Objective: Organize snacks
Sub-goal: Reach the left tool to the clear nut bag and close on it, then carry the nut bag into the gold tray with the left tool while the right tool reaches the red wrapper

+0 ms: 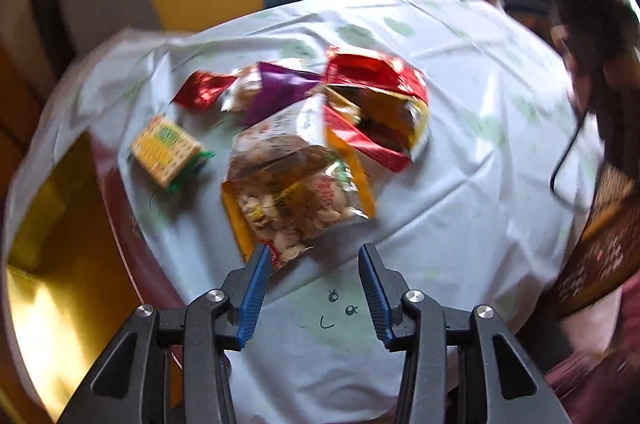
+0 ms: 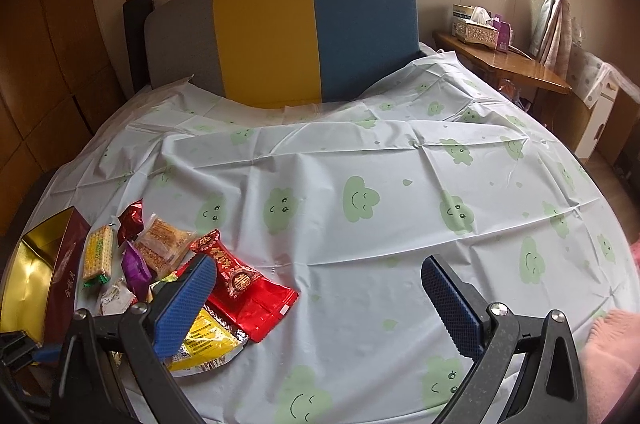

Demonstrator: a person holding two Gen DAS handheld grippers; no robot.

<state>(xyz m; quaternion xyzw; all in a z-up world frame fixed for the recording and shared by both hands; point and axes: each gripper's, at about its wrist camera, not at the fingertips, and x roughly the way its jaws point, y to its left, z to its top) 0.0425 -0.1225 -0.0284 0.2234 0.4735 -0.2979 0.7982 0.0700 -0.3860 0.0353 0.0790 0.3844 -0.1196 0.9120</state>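
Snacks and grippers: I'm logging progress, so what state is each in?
Left gripper: open, nothing between the pads.
Right gripper: open, empty.
Gold box: open, no snacks visible inside.
Cracker pack: sealed, flat on the cloth.
Red packet: lying on the cloth, not boxed.

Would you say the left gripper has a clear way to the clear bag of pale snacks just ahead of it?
Probably yes: the left gripper stands open, the clear bag lies right before its fingertips, nothing between.

Grey-yellow-blue headboard (image 2: 280,32), cloud-print sheet (image 2: 360,164), wooden side table (image 2: 516,68), tissue box (image 2: 478,32), curtains (image 2: 550,20)
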